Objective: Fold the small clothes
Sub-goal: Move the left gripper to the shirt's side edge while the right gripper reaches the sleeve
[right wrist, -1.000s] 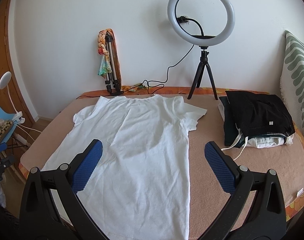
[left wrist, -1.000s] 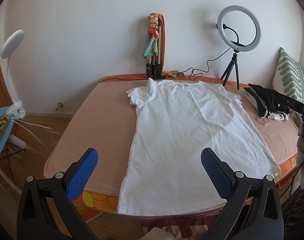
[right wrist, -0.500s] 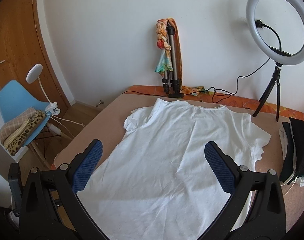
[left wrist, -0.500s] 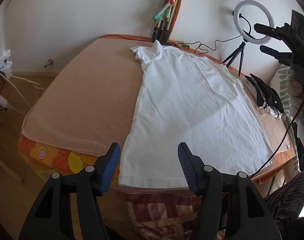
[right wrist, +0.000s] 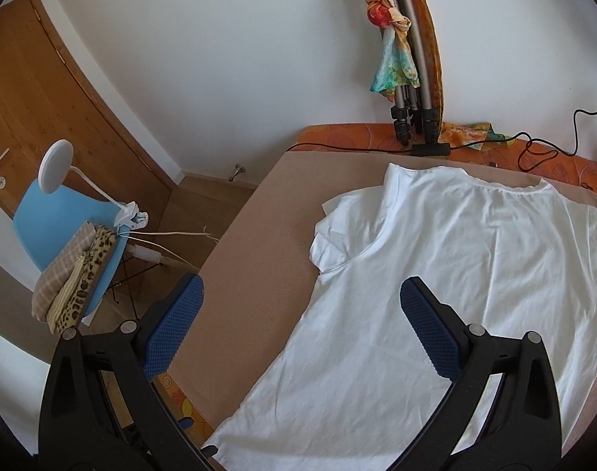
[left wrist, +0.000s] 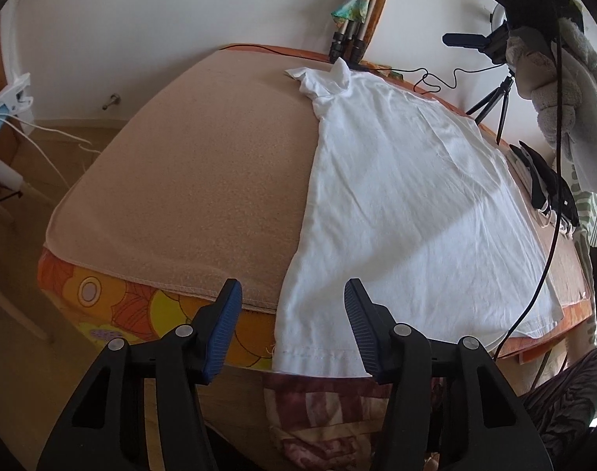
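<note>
white t-shirt (left wrist: 396, 204) flat on bed (left wrist: 188, 165). left gripper (left wrist: 293, 324) agape at hem corner, right gripper (right wrist: 300, 329) agape near sleeve; pre-grasp. next: likely pinch both along that edge.

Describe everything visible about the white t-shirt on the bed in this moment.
The white t-shirt is a plain short-sleeved top of thin, lightly wrinkled fabric. It lies spread flat on the tan blanket, neckline toward the wall, stitched hem hanging over the near bed edge. Its left sleeve is crumpled. The left gripper is open around the hem's corner, not yet pinching it; the right gripper is open above the shirt's left side.
</note>
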A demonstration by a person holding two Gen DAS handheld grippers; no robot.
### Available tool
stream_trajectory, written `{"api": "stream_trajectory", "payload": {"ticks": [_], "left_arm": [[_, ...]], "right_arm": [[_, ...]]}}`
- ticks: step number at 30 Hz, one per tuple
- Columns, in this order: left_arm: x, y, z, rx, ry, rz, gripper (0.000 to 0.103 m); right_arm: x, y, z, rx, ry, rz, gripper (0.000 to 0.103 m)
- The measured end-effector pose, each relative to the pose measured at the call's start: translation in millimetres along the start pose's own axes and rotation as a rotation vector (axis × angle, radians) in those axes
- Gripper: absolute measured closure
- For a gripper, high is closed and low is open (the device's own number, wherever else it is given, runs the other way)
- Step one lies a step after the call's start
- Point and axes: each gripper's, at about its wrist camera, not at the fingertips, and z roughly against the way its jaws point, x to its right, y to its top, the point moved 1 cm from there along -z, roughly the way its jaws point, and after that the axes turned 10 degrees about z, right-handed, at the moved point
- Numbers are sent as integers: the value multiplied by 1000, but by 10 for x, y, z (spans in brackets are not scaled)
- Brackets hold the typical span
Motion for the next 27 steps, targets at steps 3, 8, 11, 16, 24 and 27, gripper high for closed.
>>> {"api": "stream_trajectory", "payload": {"ticks": [3, 8, 11, 16, 24, 27], "left_arm": [[8, 21, -63, -20, -8, 13, 50], [27, 27, -90, -33, -21, -5, 51], [-24, 3, -118, -62, -39, 9, 51], [-44, -92, -156, -77, -22, -29, 54], [52, -111, -194, -87, -31, -54, 57], [105, -112, -204, -80, -25, -77, 72]], "right_arm": [[-26, 185, -310, -45, 10, 1, 4], [-62, 323, -925, -142, 35, -36, 10], [-72, 287, -1203, -228, 44, -88, 14], [-295, 312, -995, -344, 37, -62, 15], [-665, 1004, 19, -219, -132, 141, 15], [-545, 1109, -49, -201, -155, 129, 15]]}}
